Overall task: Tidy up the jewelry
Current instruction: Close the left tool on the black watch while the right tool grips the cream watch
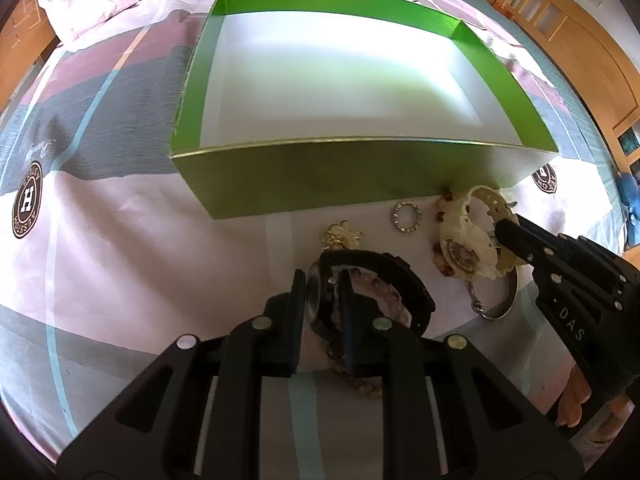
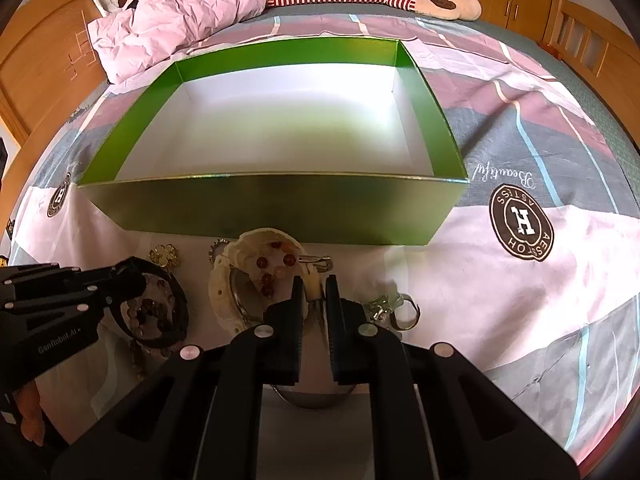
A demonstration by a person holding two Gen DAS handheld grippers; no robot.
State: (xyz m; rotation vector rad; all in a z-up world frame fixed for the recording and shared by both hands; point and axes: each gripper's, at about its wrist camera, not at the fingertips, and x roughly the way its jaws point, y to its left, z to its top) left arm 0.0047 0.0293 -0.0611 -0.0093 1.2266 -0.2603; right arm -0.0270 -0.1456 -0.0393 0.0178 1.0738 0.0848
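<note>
Left gripper [image 1: 322, 280]: jaws are closed on the case and strap of the black wristwatch [image 1: 372, 284], which lies on the bedspread [image 1: 120, 264] near the camera, in front of the box.
Right gripper [image 2: 311, 284]: jaws are closed on the strap of the cream wristwatch [image 2: 244, 280], which lies to the right of the black one.
Green box [image 1: 304, 178]: it stands open on the far side of the jewelry, and nothing is seen inside it.
Loose pieces: a bead bracelet [image 2: 276, 264] is seen through the loop of the cream wristwatch; a second bead string [image 1: 380, 288] lies under the black wristwatch; a gold brooch [image 1: 342, 236] and a rhinestone ring [image 1: 406, 217] lie near the box wall; a silver bangle [image 1: 500, 300] lies under the cream wristwatch.
Risk, snagging: beads may be dragged up when either watch is lifted, because the strings lie inside or under the straps.
Risk, slipping: the cream wristwatch is held by a thin strap only, so it may swing or drop over the box wall.
Risk, collision: the two grippers stand close together, so contact is likely if both are raised toward the box at once.
Risk, box shift: the near wall may be pushed if it is cleared too low.
</note>
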